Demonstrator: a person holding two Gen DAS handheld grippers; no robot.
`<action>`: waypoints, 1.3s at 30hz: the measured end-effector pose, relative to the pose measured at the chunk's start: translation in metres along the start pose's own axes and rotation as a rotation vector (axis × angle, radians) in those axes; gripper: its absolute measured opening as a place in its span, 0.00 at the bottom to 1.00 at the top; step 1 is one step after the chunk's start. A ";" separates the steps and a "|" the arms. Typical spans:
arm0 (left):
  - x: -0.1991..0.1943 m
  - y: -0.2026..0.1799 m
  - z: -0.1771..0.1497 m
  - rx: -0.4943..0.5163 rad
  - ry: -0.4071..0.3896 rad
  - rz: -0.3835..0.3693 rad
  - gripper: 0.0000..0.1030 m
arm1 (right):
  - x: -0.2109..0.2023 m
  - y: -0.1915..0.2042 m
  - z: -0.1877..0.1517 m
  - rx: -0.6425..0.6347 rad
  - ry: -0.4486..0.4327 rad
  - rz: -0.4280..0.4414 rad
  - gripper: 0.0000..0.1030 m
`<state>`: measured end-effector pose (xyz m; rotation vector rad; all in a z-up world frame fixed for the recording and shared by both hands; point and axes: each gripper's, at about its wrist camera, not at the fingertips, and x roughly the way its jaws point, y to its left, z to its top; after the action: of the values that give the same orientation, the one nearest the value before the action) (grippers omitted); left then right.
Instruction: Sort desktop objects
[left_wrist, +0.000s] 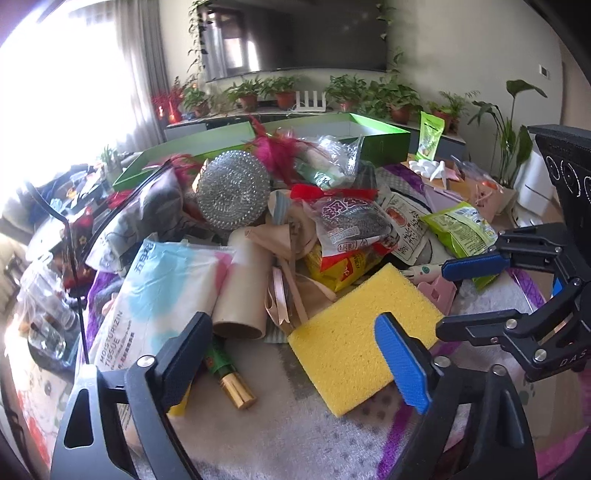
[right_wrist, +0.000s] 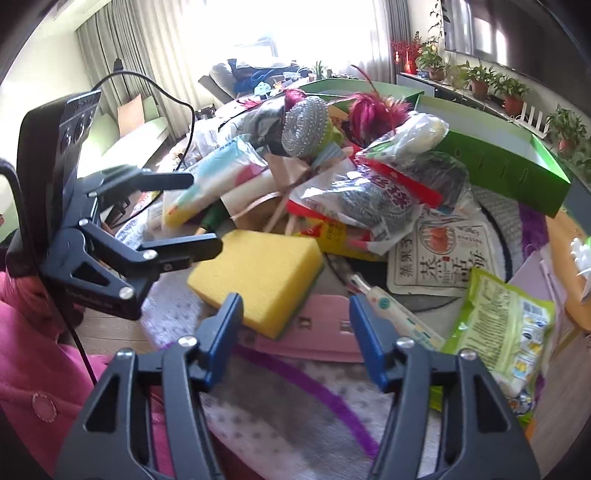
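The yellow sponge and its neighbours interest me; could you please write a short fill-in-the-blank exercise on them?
1. The sponge lying before the left gripper is ____ in colour.
2. The jaws of the right gripper are ____, holding nothing.
3. The round steel scourer sits ____ the heap.
4. The open box behind the heap is ____ outside.

Answers: yellow; open; on top of; green

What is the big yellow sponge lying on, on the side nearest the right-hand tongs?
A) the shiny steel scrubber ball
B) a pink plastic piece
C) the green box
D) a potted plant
B: in the right wrist view the yellow sponge overlaps the edge of the pink plastic piece, just ahead of the open right tongs.
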<state>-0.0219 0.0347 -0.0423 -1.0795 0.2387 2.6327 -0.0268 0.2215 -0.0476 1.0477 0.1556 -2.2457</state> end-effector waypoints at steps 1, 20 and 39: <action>0.000 0.000 -0.001 -0.005 0.003 -0.003 0.83 | 0.002 0.001 0.001 0.000 0.000 -0.002 0.50; 0.005 0.004 -0.016 -0.095 0.070 -0.087 0.49 | 0.004 0.021 -0.002 0.113 0.010 -0.042 0.39; 0.014 0.009 -0.026 -0.158 0.121 -0.153 0.49 | 0.011 0.023 -0.008 0.134 0.034 -0.040 0.39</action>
<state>-0.0171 0.0225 -0.0698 -1.2570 -0.0271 2.4863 -0.0128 0.2007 -0.0578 1.1633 0.0415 -2.3013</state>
